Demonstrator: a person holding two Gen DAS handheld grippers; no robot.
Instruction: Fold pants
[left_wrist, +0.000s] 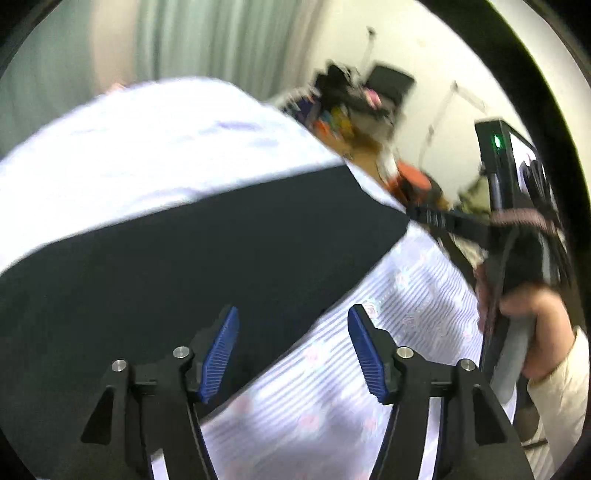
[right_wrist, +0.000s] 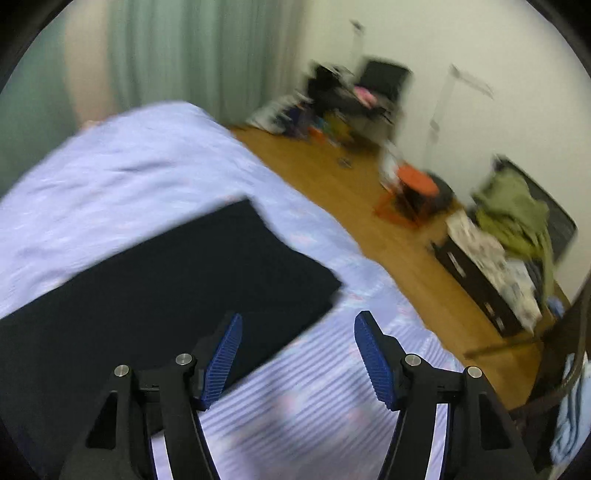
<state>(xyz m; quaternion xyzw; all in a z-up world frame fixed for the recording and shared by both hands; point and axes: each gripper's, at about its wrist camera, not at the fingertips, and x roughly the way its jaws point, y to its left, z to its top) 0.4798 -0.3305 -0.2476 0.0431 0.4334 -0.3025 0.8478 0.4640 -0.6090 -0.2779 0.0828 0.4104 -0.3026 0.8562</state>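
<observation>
The black pants (left_wrist: 177, 258) lie flat and folded on a bed with a pale lilac striped sheet (left_wrist: 369, 387). My left gripper (left_wrist: 293, 354) hangs above the pants' near edge, its blue pads apart with nothing between them. In the right wrist view the same pants (right_wrist: 166, 280) show as a dark rectangle with a square corner at the right. There my right gripper (right_wrist: 297, 358) stands open over the sheet beside that near edge, holding nothing. At the right of the left wrist view, a hand (left_wrist: 535, 332) holds the other gripper by its handle.
Beyond the bed (right_wrist: 129, 177) is a wooden floor (right_wrist: 369, 221) with an orange stool (right_wrist: 413, 192), a dark low cabinet (right_wrist: 476, 284) piled with an olive garment (right_wrist: 513, 218), and clutter against the far wall. Green curtains (right_wrist: 192, 55) hang behind the bed.
</observation>
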